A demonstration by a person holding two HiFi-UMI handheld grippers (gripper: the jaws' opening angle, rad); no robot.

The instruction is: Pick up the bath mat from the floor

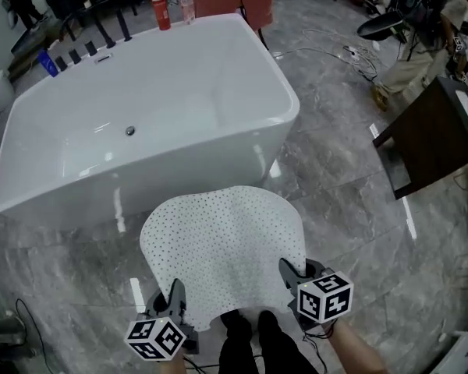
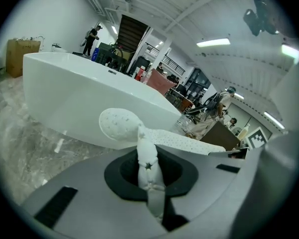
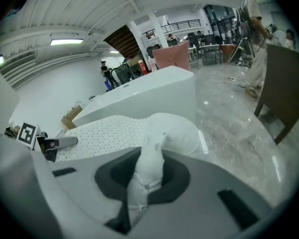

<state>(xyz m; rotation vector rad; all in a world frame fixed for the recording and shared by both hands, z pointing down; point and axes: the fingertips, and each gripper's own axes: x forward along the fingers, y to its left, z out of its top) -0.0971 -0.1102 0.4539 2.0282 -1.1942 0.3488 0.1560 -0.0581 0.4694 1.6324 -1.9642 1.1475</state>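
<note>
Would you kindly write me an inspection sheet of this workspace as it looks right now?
Surface: grey marble floor.
Job's things: white dotted bath mat, held by two near corners before the bathtub.
Clutter: red bottle on the tub's rim; dark brown furniture at right.
Grippers: left tongs and right tongs each shut on a mat corner.
Cables: white cables on the floor beyond the tub.
Surroundings: a person standing far behind the tub.

The bath mat (image 1: 222,248) hung between the left gripper (image 1: 174,294) and the right gripper (image 1: 290,271), in front of the bathtub (image 1: 140,123). Bottles (image 1: 161,10) stood on its far rim.
</note>
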